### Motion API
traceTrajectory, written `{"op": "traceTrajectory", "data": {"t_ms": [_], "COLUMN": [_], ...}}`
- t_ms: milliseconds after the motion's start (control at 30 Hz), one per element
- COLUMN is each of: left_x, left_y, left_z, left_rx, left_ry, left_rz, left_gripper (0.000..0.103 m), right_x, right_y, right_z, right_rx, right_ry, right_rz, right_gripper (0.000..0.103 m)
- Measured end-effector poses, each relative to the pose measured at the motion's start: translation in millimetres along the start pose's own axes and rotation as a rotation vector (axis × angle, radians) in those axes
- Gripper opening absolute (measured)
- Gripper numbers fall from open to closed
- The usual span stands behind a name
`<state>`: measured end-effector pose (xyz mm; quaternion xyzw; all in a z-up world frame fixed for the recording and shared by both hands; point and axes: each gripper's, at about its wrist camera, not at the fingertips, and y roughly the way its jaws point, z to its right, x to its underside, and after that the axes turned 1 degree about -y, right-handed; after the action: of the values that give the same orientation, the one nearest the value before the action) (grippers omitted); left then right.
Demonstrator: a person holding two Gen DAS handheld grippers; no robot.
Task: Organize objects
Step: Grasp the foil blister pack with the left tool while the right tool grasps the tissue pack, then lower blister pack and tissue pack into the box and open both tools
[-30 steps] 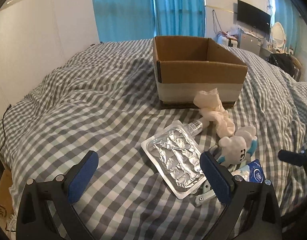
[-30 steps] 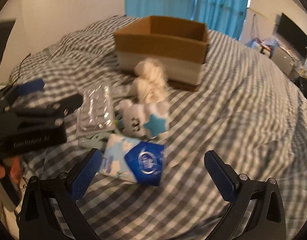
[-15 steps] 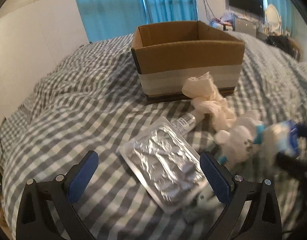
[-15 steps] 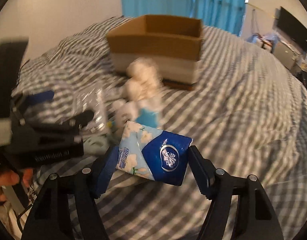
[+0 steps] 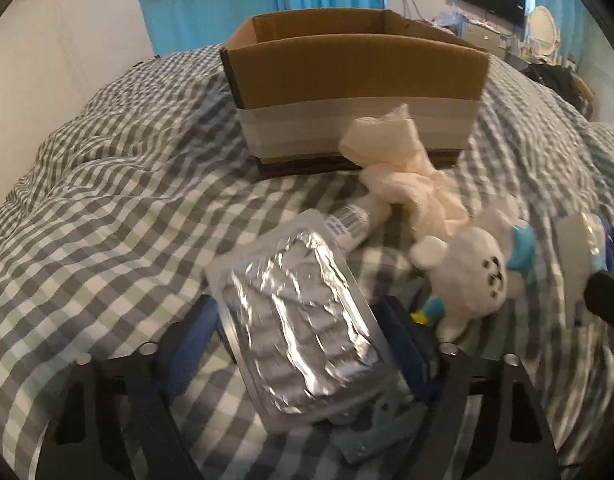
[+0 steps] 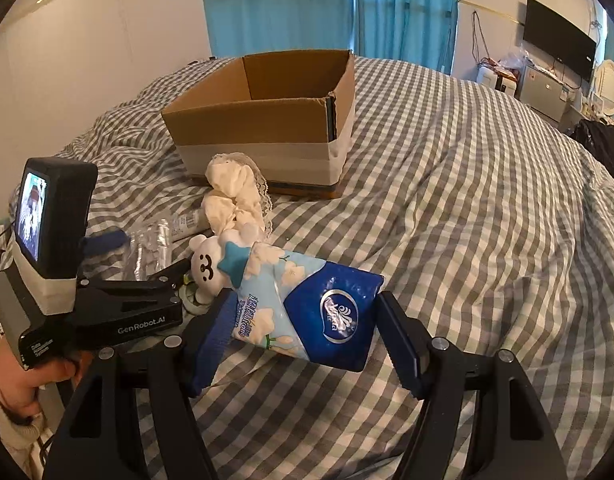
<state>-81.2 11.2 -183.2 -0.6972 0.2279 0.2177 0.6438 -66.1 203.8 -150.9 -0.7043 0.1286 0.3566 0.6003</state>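
Note:
My left gripper (image 5: 299, 344) is shut on a silver foil blister pack (image 5: 303, 328), its blue pads against both long edges. My right gripper (image 6: 307, 340) is shut on a blue and white tissue pack (image 6: 307, 312) and holds it above the bed. An open cardboard box (image 5: 355, 80) stands farther back on the checked bedcover; it also shows in the right wrist view (image 6: 267, 120). A white plush bear (image 5: 475, 272), a cream lace cloth (image 5: 403, 172) and a small tube (image 5: 351, 224) lie between the grippers and the box.
The left gripper with its screen (image 6: 67, 272) is at the left of the right wrist view. A pale green clip (image 5: 371, 436) lies under the blister pack. The bedcover (image 6: 487, 200) spreads wide to the right. A dresser and TV (image 6: 559, 52) stand by the far wall.
My left gripper has moved forward and closed on the blister pack. My right gripper, open a second ago, has closed on the tissue pack and lifted it.

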Motion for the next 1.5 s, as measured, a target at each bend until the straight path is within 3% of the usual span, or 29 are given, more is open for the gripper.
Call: {"op": "traceTrajectory", "data": {"t_ms": [67, 100, 333, 633, 833, 1133, 1267, 1500], "left_x": [1.8, 2.4, 4.2, -17.3, -50.5, -127.0, -163.8, -209.9], "left_y": [-5.5, -8.2, -27.7, -65.1, -83.5, -97.0, -92.9, -61.3], "left_z": [0.8, 1.2, -5.5, -13.4, -14.0, -16.8, -14.4, -11.7], "left_rx": [0.018, 0.030, 0.080, 0.097, 0.108, 0.137, 0.141, 0.137], "left_ry": [0.005, 0.004, -0.019, -0.034, -0.020, -0.014, 0.011, 0.039], "left_rz": [0.001, 0.003, 0.019, 0.121, 0.195, 0.288, 0.328, 0.332], "left_gripper": [0.075, 0.065, 0.064, 0.064, 0.064, 0.064, 0.064, 0.064], "right_x": [-0.3, -0.6, -5.5, -16.6, -44.2, -118.3, -149.9, -204.8], "right_y": [-3.5, -5.3, -24.0, -38.3, -43.7, -50.6, -44.1, -15.1], "right_z": [-0.9, -1.5, -7.6, -13.1, -12.2, -1.0, 0.2, 10.5], "right_rx": [0.008, 0.012, 0.036, 0.037, 0.023, -0.008, -0.007, -0.037], "right_ry": [-0.004, -0.006, -0.021, -0.033, -0.048, -0.053, -0.067, -0.052], "right_rz": [0.008, 0.013, 0.052, 0.085, 0.130, 0.232, 0.259, 0.277], "right_gripper": [0.070, 0.070, 0.070, 0.070, 0.070, 0.070, 0.070, 0.070]}}
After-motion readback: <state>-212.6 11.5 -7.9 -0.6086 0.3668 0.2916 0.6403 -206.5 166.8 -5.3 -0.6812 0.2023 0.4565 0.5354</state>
